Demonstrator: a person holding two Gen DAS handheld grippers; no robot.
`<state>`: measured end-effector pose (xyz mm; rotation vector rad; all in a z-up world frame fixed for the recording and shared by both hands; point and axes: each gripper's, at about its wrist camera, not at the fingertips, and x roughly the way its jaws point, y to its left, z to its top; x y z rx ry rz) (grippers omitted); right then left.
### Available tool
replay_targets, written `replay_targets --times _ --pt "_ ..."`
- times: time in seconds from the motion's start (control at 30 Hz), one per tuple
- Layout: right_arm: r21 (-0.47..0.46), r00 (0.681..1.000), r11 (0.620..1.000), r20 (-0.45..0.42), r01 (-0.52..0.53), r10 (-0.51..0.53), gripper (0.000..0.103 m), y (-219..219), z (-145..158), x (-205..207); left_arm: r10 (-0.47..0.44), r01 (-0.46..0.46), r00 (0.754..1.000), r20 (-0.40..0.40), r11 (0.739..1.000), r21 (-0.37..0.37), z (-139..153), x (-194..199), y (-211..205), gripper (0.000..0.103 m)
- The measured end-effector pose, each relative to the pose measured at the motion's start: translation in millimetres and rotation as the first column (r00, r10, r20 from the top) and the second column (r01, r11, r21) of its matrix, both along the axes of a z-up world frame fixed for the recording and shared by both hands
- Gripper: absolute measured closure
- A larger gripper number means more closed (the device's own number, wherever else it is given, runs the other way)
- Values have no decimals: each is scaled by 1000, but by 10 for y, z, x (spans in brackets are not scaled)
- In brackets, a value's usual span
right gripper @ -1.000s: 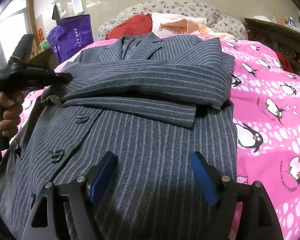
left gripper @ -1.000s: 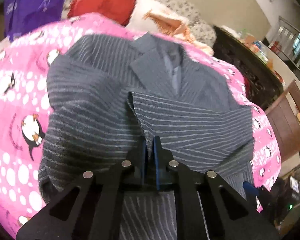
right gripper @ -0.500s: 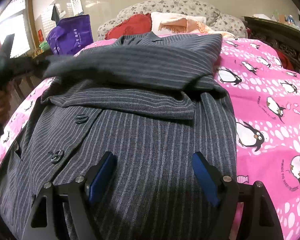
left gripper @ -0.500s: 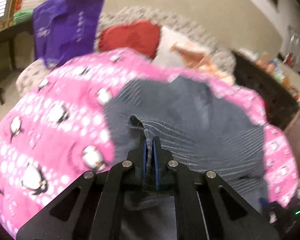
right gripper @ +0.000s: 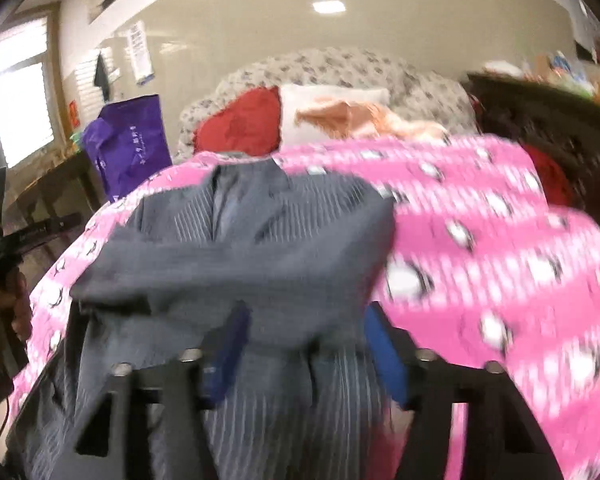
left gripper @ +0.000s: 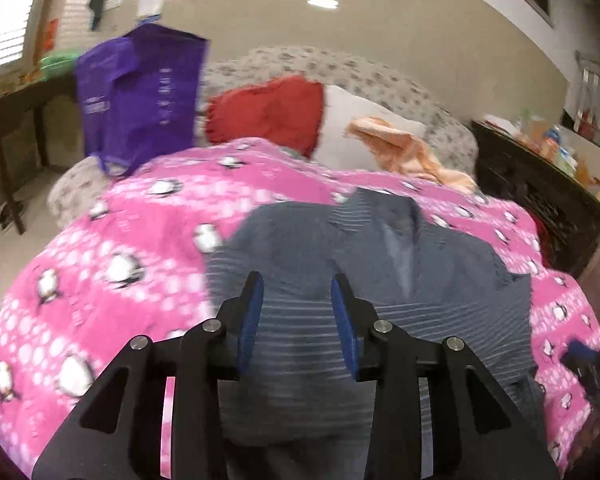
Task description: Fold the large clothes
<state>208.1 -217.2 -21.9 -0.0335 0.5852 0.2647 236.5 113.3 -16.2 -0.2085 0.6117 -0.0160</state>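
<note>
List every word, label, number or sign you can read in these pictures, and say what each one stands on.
None can be read.
Purple bag: pale print on its front, too blurred to read.
White sheet on the wall: lines of print, too small and blurred.
Packages on the dark cabinet: labels too blurred.
Pinstriped jacket and pink penguin blanket: no text visible.

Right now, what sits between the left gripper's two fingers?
Only striped jacket fabric lying below the open left gripper; nothing is pinched. The left wrist view shows it, though blurred.
</note>
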Motion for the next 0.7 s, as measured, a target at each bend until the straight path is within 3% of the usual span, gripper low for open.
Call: replay_targets --times 0.1,0.17,0.27,0.33,0.53,0.7 --pt "5 999 1000 -14 -30 30 48 190 -15 300 -59 59 994 -96 998 4 -248 280 -167 70" --pt "33 995 999 -91 -30 33 54 258 -179 523 11 5 986 -165 995 96 -507 444 -197 70" --pt "-65 985 998 -170 3 -15 56 274 -629 758 69 -29 972 -226 984 176 -898 520 -144 70" --pt "9 982 1000 -188 -7 9 56 156 -773 789 73 -31 975 -210 980 195 -939 498 -160 70" --pt "42 983 999 -181 -21 28 58 80 -658 754 81 -39 972 -221 981 191 -980 527 -130 70" --pt "53 998 997 -25 53 -51 58 -33 -191 917 96 -48 970 -223 976 210 -985 524 -174 70"
